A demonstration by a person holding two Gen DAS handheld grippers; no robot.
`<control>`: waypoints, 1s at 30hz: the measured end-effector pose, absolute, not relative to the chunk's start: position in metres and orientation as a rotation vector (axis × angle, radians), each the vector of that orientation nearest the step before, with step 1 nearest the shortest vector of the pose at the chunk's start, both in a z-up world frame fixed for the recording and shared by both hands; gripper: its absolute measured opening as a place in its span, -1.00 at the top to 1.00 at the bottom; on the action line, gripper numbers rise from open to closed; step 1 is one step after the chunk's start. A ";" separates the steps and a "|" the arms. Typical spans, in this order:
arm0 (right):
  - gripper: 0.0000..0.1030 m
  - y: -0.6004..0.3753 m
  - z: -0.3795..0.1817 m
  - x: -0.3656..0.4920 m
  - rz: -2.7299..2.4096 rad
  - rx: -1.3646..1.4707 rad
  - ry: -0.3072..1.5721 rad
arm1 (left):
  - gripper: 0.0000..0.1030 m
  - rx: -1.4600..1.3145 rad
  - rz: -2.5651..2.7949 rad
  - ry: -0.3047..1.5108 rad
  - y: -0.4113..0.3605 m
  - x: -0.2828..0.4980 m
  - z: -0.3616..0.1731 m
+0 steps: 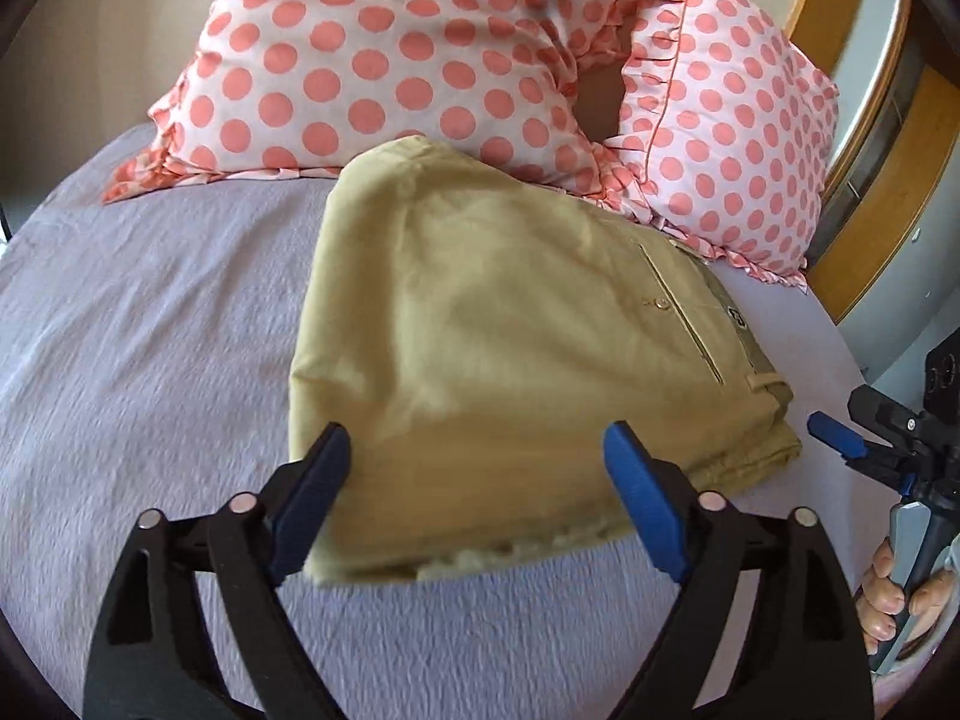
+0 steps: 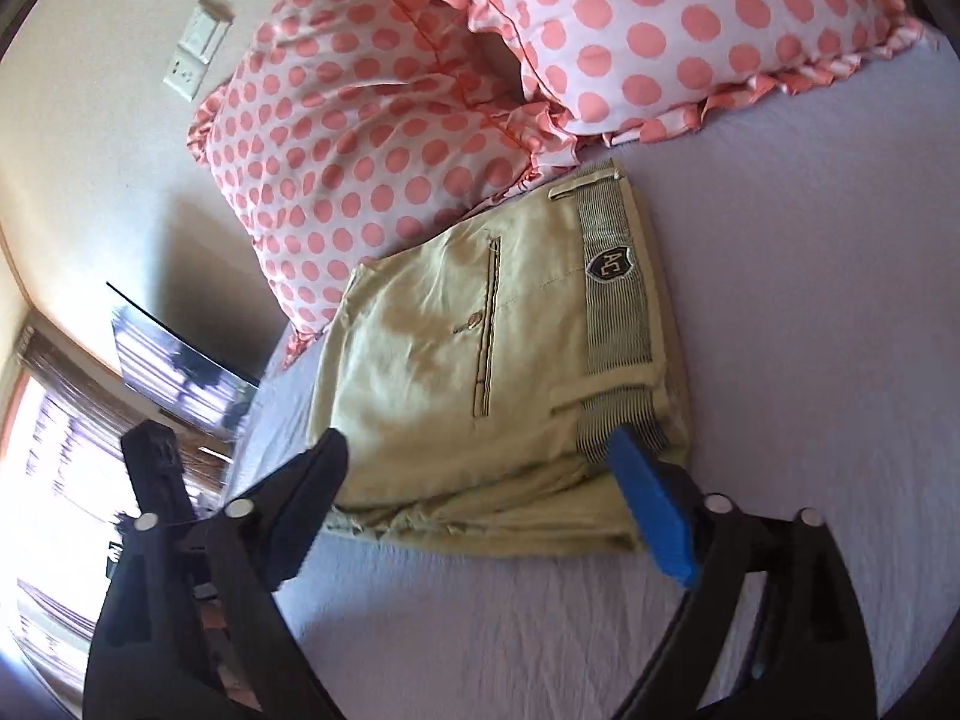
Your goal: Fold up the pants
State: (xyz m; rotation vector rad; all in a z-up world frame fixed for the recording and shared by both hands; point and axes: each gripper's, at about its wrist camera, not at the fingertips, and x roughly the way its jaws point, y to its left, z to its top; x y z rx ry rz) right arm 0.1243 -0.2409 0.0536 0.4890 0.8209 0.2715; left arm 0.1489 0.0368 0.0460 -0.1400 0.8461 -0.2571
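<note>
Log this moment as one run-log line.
pants: folded bundle on bed sheet, far end against pillows | left tongs: open, empty | right tongs: open, empty

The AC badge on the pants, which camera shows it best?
The right wrist view: the badge faces the camera on the striped waistband, letters legible. The left wrist view shows it only as a small dark patch at the pants' right edge, unreadable.

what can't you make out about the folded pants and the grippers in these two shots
- Pants legs and hems: folded under, hidden in both views.
- Near edge: blurred, left wrist view.
- Pants' far corner: hidden by pillows.
- Shield patch: too small in left view.
- Right gripper: cut off by the frame edge there; left gripper open.
</note>
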 end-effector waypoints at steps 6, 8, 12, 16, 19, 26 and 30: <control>-0.97 -0.183 0.028 0.054 0.172 0.172 0.745 | -0.96 -0.009 -0.160 0.828 0.042 0.068 0.023; -0.97 -0.165 0.018 0.044 0.132 0.089 0.728 | -0.96 -0.005 -0.131 0.822 0.044 0.053 0.014; -0.97 -0.148 0.005 0.037 0.017 -0.017 0.710 | -0.96 0.023 -0.066 0.779 0.044 0.035 0.008; -0.97 -0.149 -0.001 0.027 -0.016 0.022 0.664 | -0.97 0.033 -0.043 0.707 0.046 0.022 0.003; -0.97 -0.147 -0.004 0.021 -0.035 0.025 0.616 | -0.97 0.030 -0.034 0.662 0.046 0.018 0.000; -0.97 -0.145 -0.004 0.020 -0.054 0.027 0.610 | -0.97 0.031 -0.033 0.638 0.045 0.016 -0.001; -0.97 -0.145 -0.004 0.020 -0.055 0.027 0.609 | -0.97 0.031 -0.033 0.639 0.045 0.016 -0.001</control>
